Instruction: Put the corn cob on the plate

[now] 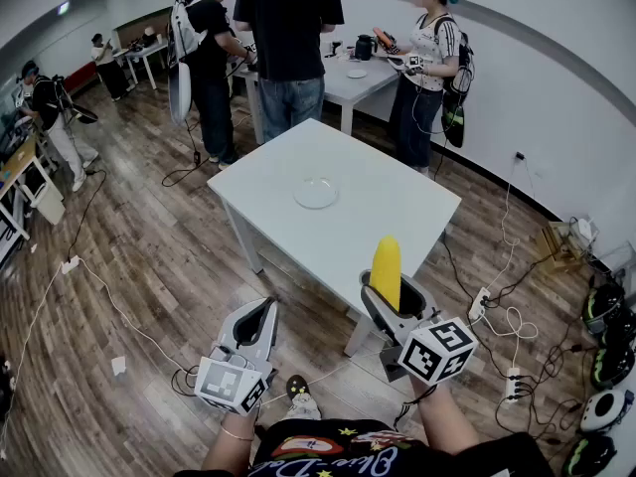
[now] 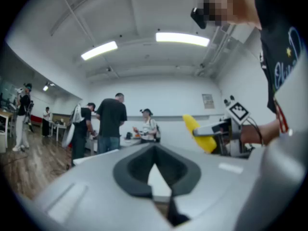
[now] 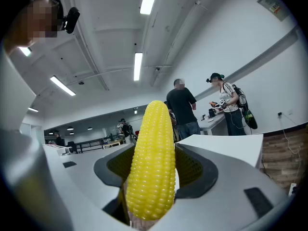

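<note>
At the bottom of the head view, left of centre, your left gripper [image 1: 266, 308] points level, its jaws closed together with nothing between them. Just right of it, your right gripper [image 1: 394, 291] is clamped on the corn cob [image 1: 386, 266], which stands upright between the pads, tip up, seen against the near edge of the white table [image 1: 397, 229]. Near the middle of the frame, the clear plate [image 1: 316, 193] lies on that table, well apart from the cob. At the top, several people [image 1: 288, 38] stand around a second table [image 1: 348, 82].
</note>
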A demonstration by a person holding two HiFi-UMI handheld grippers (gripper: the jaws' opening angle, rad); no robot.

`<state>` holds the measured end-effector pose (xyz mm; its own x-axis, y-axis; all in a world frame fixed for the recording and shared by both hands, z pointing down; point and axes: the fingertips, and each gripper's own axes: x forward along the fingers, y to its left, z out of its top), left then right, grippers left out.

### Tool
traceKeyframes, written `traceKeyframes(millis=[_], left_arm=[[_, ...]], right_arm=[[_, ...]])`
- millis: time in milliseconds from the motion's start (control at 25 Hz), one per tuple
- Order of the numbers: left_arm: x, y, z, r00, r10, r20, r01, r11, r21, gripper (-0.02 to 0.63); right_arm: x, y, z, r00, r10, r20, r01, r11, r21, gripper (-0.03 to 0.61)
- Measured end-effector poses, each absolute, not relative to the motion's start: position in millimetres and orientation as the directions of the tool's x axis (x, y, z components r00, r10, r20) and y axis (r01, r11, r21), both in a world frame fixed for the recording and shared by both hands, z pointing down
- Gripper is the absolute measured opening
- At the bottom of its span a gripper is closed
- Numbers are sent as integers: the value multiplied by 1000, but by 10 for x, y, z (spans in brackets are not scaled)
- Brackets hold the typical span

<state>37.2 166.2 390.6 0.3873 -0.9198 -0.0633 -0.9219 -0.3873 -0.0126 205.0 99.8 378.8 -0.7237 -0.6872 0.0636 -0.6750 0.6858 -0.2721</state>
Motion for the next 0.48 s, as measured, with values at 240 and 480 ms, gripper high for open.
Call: traceKeyframes(millis=[240,480], left_arm=[[-456,797,3789,396,-916,-65,-918,-395,-34,-12],[-956,180,3908,388,-920,-59,-921,-389,2,-11]], right_arm=[[1324,55,3803,-697,-713,75,-697,649,-304,249],[925,-635,3941,-671,-728,143,-732,619,-285,249]])
